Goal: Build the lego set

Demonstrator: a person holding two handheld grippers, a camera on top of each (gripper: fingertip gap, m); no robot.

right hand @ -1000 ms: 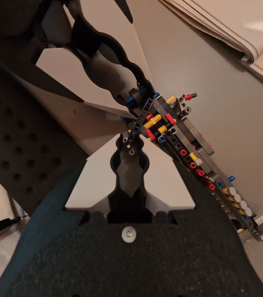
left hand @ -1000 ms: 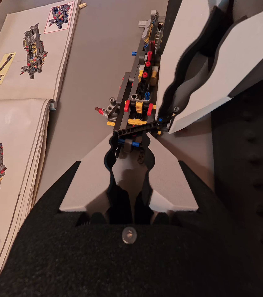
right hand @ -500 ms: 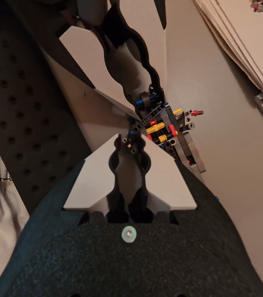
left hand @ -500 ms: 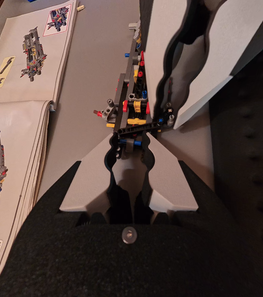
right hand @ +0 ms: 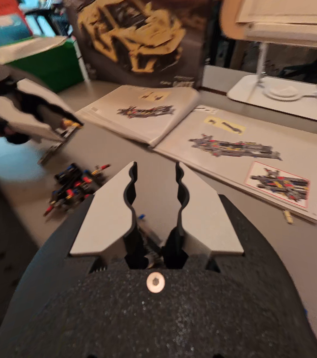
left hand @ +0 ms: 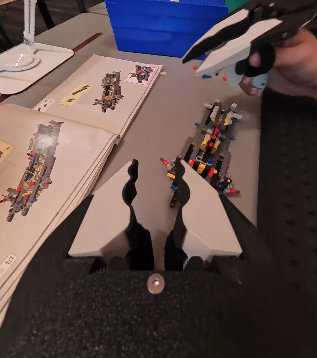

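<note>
both claws are hanging above the surface (left hand: 153,120) with nothing in them. the left claw (left hand: 155,164) is standing wide, fingers well apart, and the lego frame (left hand: 208,147) is lying flat on the surface just ahead of it and to its right, the near end partly hidden behind the right finger. the right claw (right hand: 155,166) is wide too and empty; from its own view the frame (right hand: 72,186) is sitting low and to its left, blurred, and the open instruction book (right hand: 221,147) is lying ahead and to the right. in the left view that right claw (left hand: 219,46) is hovering well above the far end of the frame, with a blue bin (left hand: 163,27) behind it and a few loose pins (left hand: 206,76) on the surface under it.

the frame is looking long, narrow and light, a stiff lattice of grey beams with red, yellow and blue pins poking out the sides. my judgement: those pins and the thin black beam at the near end are going to pop or twist if pinched, so the safer hold is across the two long grey side beams near the middle, gently, with the other claw steadying one end.
</note>
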